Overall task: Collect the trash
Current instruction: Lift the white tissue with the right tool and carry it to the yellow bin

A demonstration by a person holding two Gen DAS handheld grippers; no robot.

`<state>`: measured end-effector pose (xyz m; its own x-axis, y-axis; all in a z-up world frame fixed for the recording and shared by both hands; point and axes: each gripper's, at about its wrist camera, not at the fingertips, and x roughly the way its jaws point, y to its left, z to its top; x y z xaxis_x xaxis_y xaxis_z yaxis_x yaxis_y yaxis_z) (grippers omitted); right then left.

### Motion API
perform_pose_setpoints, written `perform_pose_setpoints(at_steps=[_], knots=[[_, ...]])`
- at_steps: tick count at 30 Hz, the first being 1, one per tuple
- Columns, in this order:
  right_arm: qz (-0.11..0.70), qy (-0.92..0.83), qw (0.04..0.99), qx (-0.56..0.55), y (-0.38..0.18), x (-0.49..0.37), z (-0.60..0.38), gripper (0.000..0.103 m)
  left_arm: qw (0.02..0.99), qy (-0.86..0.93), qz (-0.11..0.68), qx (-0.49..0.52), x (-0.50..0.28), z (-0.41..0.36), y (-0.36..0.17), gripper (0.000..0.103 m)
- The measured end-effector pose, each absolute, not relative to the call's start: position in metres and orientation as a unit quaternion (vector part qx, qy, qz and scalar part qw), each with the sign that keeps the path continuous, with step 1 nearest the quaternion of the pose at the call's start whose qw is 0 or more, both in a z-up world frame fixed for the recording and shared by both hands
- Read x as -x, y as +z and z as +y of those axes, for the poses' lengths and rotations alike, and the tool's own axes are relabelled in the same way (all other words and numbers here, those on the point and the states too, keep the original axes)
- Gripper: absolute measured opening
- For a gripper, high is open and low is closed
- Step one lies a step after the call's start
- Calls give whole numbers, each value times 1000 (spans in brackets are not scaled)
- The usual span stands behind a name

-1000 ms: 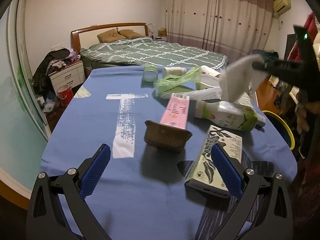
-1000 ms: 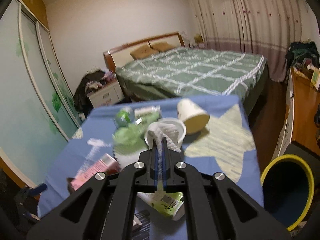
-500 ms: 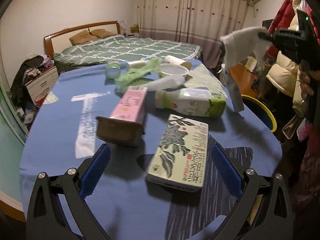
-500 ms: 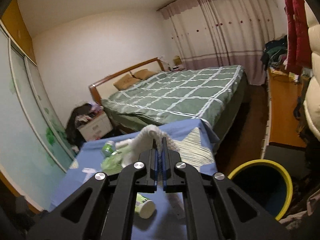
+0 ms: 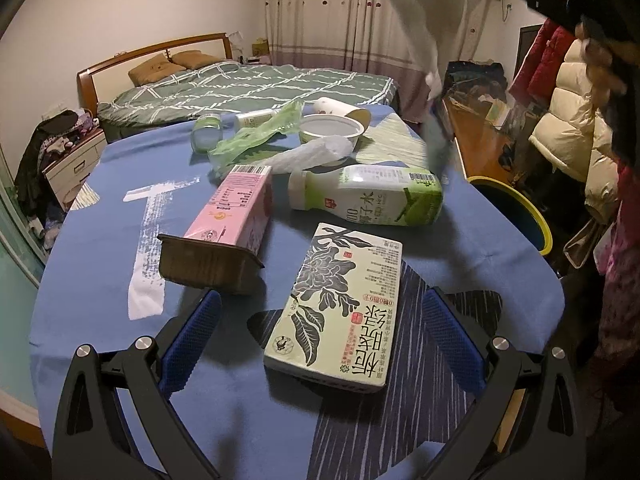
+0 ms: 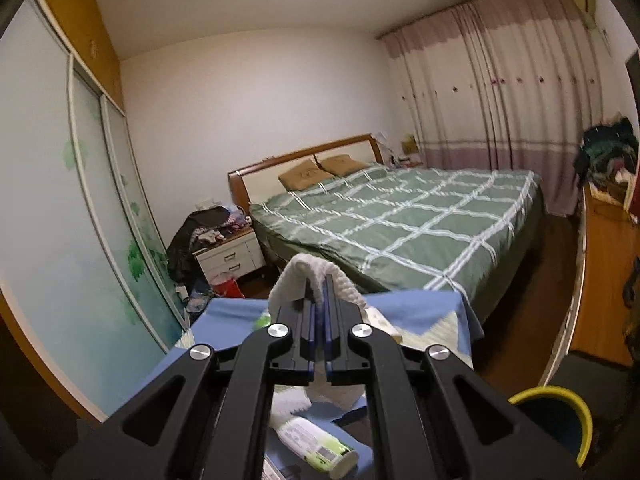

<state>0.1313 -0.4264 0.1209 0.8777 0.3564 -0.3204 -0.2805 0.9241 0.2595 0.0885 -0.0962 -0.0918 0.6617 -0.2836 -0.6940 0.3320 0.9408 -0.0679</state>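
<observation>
My left claw (image 5: 320,340) hangs low over the near edge of the table (image 5: 100,280), its blue pads (image 5: 191,334) spread wide apart and gripping nothing. Between them, just ahead, lies the green tea carton (image 5: 340,308), flat on the blue cloth. To its left a brown tray (image 5: 208,258) stands on its edge, with the pink carton (image 5: 236,210) lying just behind and touching it. Right of that carton, the green bottle (image 5: 368,198) lies on its side, cap to the left. Farther on, a white wrapper (image 5: 308,154) and a green bag (image 5: 256,138) sprawl across the middle, the wrapper reaching the white bowl (image 5: 332,130). A paper cup (image 5: 340,108) lies tipped behind the bowl, and a small jar (image 5: 206,134) and a small bottle (image 5: 252,118) sit at the far left.

My right claw (image 6: 319,304) is high above the table's right side, pressed together on a white tissue (image 6: 304,276) that folds over the fingertips and hangs down below them. From the left camera, the tissue (image 5: 424,20) dangles in the air at upper right. The yellow-rimmed bin (image 5: 516,212) stands on the floor off the table's right edge, below my right claw. Beyond is the bed (image 5: 248,88).
</observation>
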Motion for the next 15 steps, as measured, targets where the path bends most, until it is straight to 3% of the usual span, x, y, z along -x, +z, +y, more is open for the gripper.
perform_pose_setpoints(at_steps=[10, 13, 15], knots=[[151, 176, 970, -76, 166, -118, -412, 3, 910, -173, 375, -30, -88, -96, -92, 99], [197, 205, 958, -41, 164, -127, -394, 3, 911, -172, 373, -29, -87, -94, -92, 99], [182, 191, 962, -69, 167, -124, -402, 3, 911, -171, 374, -25, -87, -92, -92, 99]])
